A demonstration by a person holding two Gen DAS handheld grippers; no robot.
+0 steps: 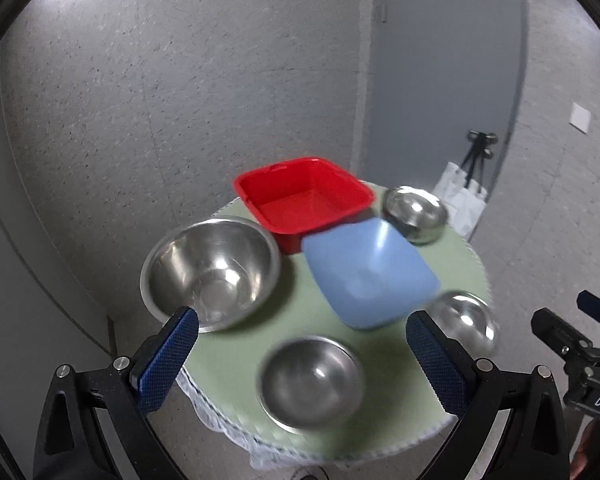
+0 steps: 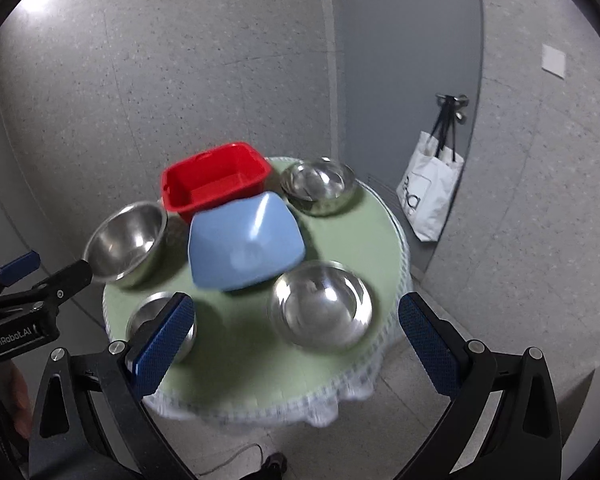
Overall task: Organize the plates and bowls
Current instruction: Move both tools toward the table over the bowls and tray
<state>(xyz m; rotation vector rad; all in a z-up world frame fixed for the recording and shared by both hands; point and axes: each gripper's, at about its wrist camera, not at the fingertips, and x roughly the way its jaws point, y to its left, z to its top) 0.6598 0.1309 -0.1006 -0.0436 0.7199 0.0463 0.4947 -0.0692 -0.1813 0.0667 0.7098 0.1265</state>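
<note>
A small round table with a green top (image 1: 300, 312) (image 2: 360, 232) holds a red square tub (image 1: 304, 196) (image 2: 216, 178), a blue square bowl (image 1: 368, 272) (image 2: 244, 240) and several steel bowls. The largest steel bowl (image 1: 212, 272) (image 2: 128, 240) stands at the left. Smaller ones stand at the front (image 1: 310, 384) (image 2: 144, 320), front right (image 1: 466, 326) (image 2: 322, 308) and back right (image 1: 416, 212) (image 2: 320, 186). My left gripper (image 1: 302, 356) is open above the front of the table. My right gripper (image 2: 296, 332) is open above the front right bowl. Both are empty.
The table stands in a corner of speckled grey walls. A grey door (image 1: 440, 80) is behind it. A white tote bag (image 2: 430, 196) hangs from the door handle (image 2: 452, 100). The right gripper shows at the right edge of the left wrist view (image 1: 580, 344).
</note>
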